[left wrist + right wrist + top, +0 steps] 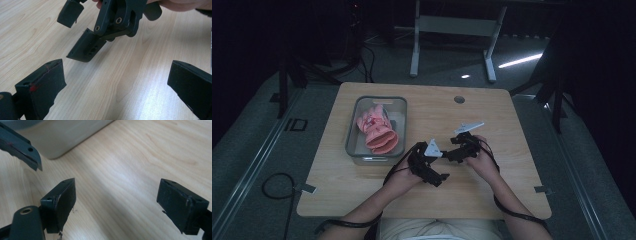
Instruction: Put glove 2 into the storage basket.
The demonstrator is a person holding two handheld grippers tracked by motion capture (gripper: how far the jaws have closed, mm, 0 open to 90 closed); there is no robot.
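Observation:
Over the front middle of the wooden table (492,115) a person holds both grippers close together, tips facing each other. My left gripper (438,164) (117,85) is open, with bare wood between its jaws. My right gripper (455,148) (120,200) is open too, just above the tabletop with nothing between its fingers. Seen from the left gripper view, the right gripper (77,30) hangs close ahead with its jaws apart. A jaw of the left gripper (22,147) reaches into the right gripper view at top left. A grey bin (379,98) (62,135) to the left holds pink rubber gloves (377,131).
A round cable hole (459,99) sits near the table's far edge. Cables trail from both grippers off the front edge. Bare wood lies to the right of the hands and behind them. A white desk frame (452,25) stands on the floor beyond.

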